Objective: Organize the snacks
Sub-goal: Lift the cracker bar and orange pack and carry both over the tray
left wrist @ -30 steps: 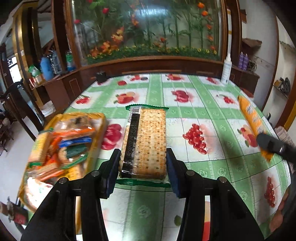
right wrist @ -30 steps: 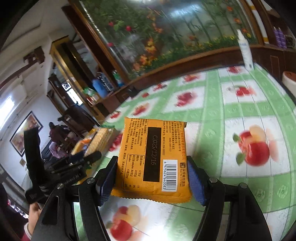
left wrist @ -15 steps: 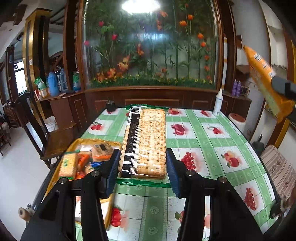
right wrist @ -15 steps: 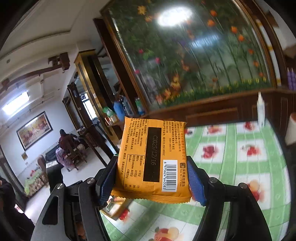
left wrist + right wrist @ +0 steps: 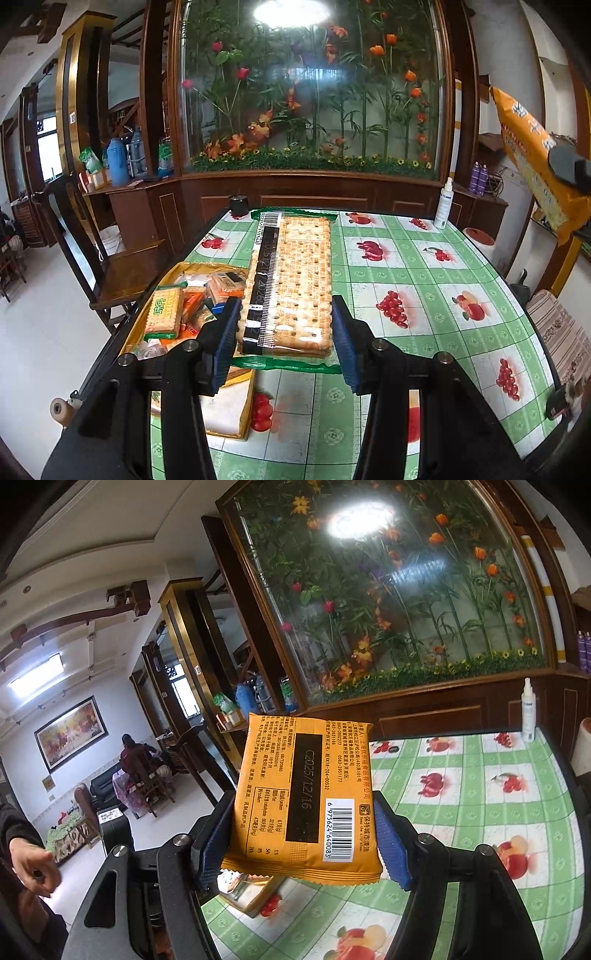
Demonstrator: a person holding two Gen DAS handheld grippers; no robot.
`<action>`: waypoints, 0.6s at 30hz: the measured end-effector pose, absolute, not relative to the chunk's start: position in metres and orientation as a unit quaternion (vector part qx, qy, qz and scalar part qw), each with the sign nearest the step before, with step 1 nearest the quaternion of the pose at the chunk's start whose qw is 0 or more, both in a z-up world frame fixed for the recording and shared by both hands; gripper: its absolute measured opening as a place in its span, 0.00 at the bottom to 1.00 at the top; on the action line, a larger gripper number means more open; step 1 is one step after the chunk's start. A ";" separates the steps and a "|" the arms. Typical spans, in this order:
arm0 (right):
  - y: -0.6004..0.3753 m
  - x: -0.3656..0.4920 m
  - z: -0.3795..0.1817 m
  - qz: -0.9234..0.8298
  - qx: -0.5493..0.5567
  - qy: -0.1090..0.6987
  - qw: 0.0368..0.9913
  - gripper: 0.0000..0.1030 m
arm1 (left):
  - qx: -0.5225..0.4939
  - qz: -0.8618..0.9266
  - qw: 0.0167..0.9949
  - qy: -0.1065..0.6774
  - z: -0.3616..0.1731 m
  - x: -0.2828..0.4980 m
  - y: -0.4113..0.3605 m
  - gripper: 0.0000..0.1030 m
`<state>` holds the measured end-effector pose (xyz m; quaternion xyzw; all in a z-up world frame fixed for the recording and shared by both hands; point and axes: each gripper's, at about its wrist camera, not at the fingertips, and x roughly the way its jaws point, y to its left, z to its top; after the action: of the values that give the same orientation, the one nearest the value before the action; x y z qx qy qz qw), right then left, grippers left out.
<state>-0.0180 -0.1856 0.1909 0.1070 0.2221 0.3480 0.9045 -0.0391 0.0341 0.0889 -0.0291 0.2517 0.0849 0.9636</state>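
Snack box (image 5: 243, 413) sits on desk (image 5: 436, 280), spray bottle (image 5: 443, 205) at far edge. Left gripper (image 5: 284, 328) jaws clamp cracker pack (image 5: 295, 280); right gripper (image 5: 301, 840) jaws grip orange packet (image 5: 306, 794), both up off desk.

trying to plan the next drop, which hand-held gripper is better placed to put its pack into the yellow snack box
Left, likely. Its cracker pack hangs right beside the yellow snack box, while the right hand-held gripper holds its orange pack higher and farther off.

Small print on the orange packet (image 5: 303, 797) too fine to read, its far end cut off at the left-wrist view's right edge, snacks in the yellow box (image 5: 226, 424) partly hidden behind the left gripper (image 5: 284, 341) — box's near corner covered too.
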 end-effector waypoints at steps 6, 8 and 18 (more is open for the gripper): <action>-0.173 -0.010 0.188 0.353 0.095 0.229 0.902 0.69 | -0.043 0.089 0.963 0.251 0.087 -0.035 0.045 0.45; -0.168 -0.009 0.188 0.357 0.094 0.230 0.901 0.69 | -0.042 0.092 0.963 0.250 0.086 -0.034 0.046 0.45; -0.151 0.002 0.176 0.368 0.094 0.241 0.893 0.69 | -0.050 0.097 0.962 0.251 0.081 -0.030 0.057 0.45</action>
<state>0.0020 -0.1508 0.1756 0.0938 0.2409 0.3678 0.8933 -0.0300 0.0567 0.0812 -0.0496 0.2510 0.0975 0.9618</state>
